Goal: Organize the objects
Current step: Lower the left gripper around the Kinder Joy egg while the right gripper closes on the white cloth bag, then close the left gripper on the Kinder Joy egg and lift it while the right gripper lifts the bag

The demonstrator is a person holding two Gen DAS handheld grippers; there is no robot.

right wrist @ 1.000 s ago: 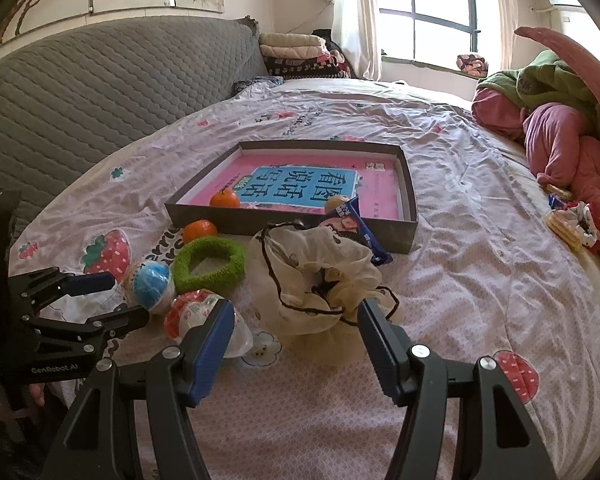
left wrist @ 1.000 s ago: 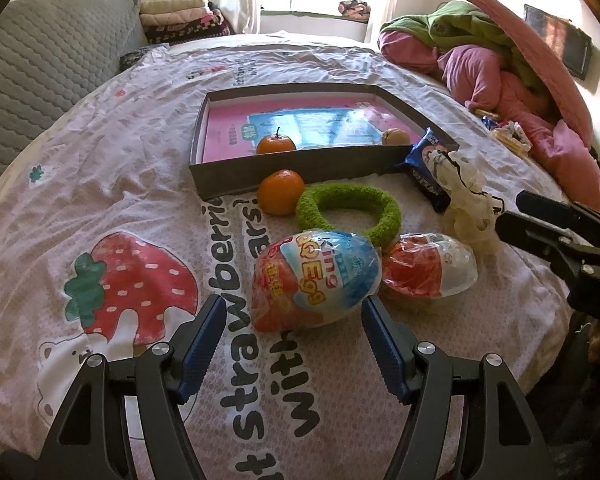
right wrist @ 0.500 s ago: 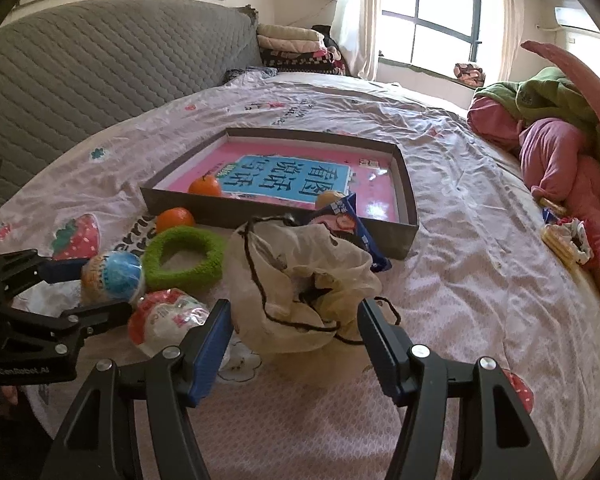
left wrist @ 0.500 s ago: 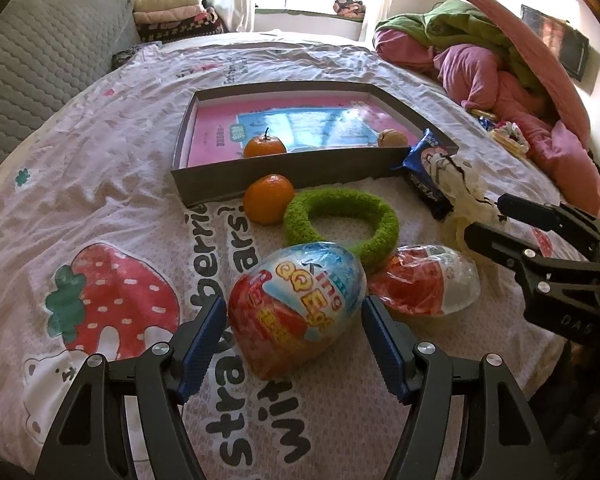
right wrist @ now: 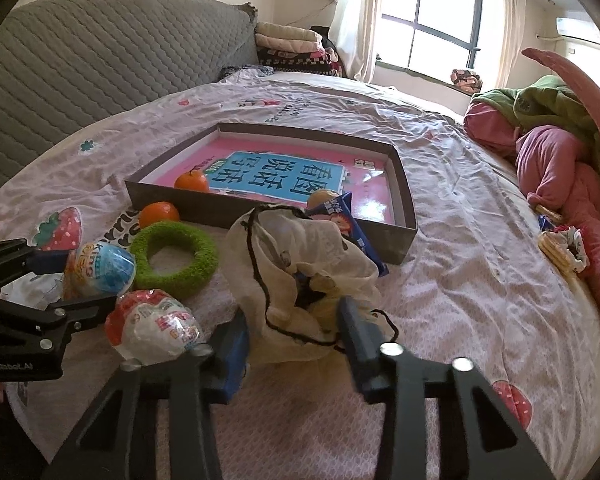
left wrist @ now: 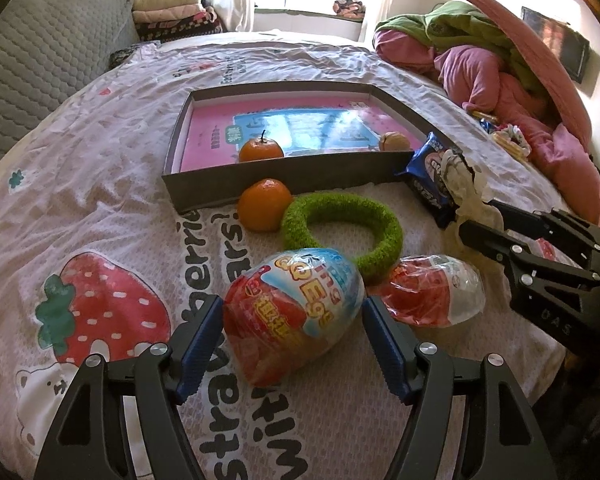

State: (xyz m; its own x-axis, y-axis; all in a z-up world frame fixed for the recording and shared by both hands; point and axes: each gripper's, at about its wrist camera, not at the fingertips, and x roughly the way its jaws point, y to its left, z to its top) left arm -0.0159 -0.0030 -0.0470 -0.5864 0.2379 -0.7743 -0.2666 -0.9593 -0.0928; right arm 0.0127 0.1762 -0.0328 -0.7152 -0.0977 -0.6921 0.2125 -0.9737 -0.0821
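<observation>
A blue-and-red toy egg [left wrist: 296,316] lies tilted on the strawberry bedsheet between the blue pads of my left gripper [left wrist: 292,332], which stands open with small gaps at the egg's sides. My right gripper [right wrist: 294,336] is closing on a cream drawstring bag [right wrist: 300,272], and its pads meet the bag's lower folds. A red-and-clear egg [left wrist: 436,292], a green fuzzy ring [left wrist: 340,228], an orange [left wrist: 264,210] and a blue snack packet [left wrist: 424,176] lie before the grey tray [left wrist: 284,180]. The tray holds another orange [left wrist: 260,149] and a tan ball [left wrist: 394,142].
Pink and green bedding [left wrist: 500,72] is heaped at the right. A grey quilted backrest [right wrist: 100,60] runs along the left. A snack pack and a small cloth item [right wrist: 560,244] lie at the bed's right side. The bed's edge is just beneath both grippers.
The right gripper's fingers have drawn together around the bag's lower folds after sinking slightly. The left gripper has slid forward so the egg, now tilted, sits between its pads.
</observation>
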